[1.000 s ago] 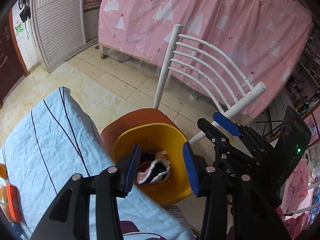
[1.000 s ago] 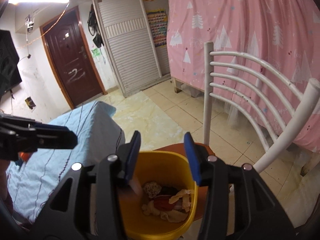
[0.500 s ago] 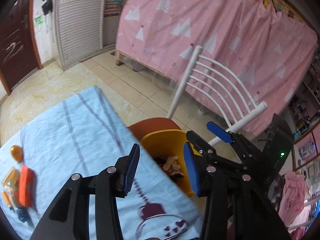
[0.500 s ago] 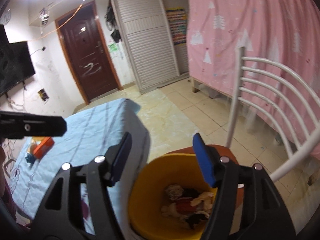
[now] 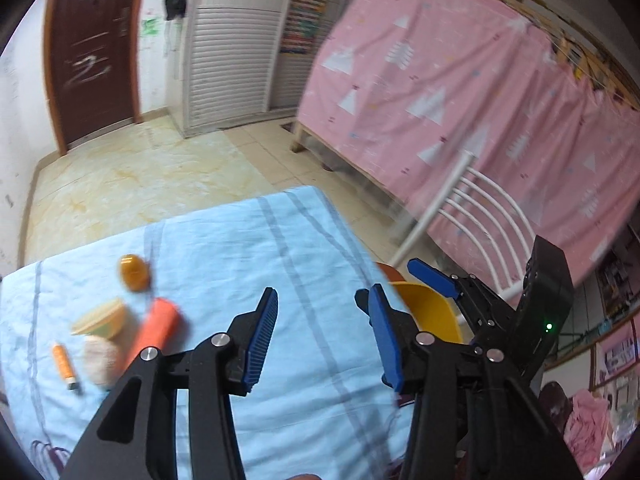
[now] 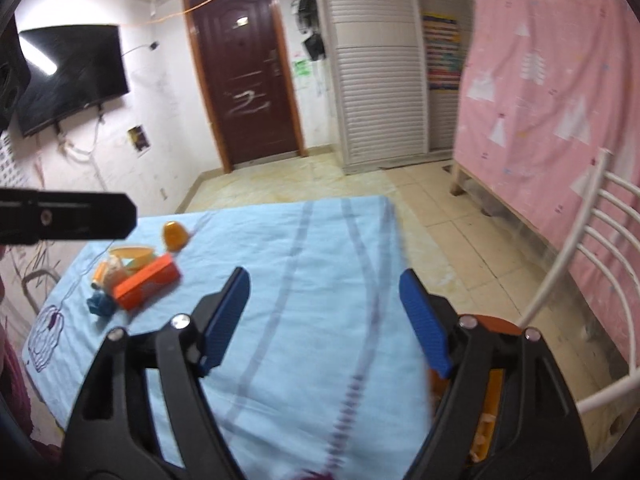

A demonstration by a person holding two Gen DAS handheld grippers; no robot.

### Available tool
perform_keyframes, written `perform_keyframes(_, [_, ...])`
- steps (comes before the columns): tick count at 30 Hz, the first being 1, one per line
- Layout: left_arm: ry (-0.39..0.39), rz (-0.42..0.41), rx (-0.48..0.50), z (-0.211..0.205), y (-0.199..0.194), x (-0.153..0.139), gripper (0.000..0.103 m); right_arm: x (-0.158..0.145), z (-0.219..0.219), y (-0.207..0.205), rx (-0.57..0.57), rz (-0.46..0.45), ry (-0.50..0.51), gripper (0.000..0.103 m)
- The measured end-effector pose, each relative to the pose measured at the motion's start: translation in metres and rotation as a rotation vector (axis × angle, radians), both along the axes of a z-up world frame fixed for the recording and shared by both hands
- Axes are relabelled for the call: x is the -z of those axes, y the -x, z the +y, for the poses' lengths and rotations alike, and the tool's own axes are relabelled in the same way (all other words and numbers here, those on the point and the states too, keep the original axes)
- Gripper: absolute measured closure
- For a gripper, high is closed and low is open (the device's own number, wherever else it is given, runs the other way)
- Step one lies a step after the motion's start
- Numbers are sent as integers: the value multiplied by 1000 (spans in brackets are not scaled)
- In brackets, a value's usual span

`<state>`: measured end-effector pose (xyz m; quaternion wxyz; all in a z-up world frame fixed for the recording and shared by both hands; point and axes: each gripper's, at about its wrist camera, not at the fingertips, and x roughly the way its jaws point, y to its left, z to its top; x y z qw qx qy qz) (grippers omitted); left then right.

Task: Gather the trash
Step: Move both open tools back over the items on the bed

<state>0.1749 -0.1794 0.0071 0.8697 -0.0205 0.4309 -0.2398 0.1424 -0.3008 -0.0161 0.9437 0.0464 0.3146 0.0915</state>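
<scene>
Black plastic hand-held gripper (image 5: 322,330), ribbed blue pads (image 5: 262,338) (silver screws), green indicator light (image 5: 549,326)

Trash cluster (image 6: 132,276) on the tablecloth's (image 6: 304,280) left part; bin (image 5: 430,312) on chair (image 5: 480,216) just right.

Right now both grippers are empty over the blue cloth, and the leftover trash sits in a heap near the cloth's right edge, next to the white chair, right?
Not quite. Both the left gripper and the right gripper are empty, but the trash heap lies near the left edge of the blue cloth, far from the white chair. The right wrist view shows it.
</scene>
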Motion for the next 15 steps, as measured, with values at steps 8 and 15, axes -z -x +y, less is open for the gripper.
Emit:
perform_keyframes(8, [-8, -18, -124, 81, -8, -1, 59, 3, 68, -21, -129, 25, 42, 24])
perform_keyframes(15, [-18, -15, -230, 142, -13, 6, 58, 11, 110, -34, -196, 54, 68, 23])
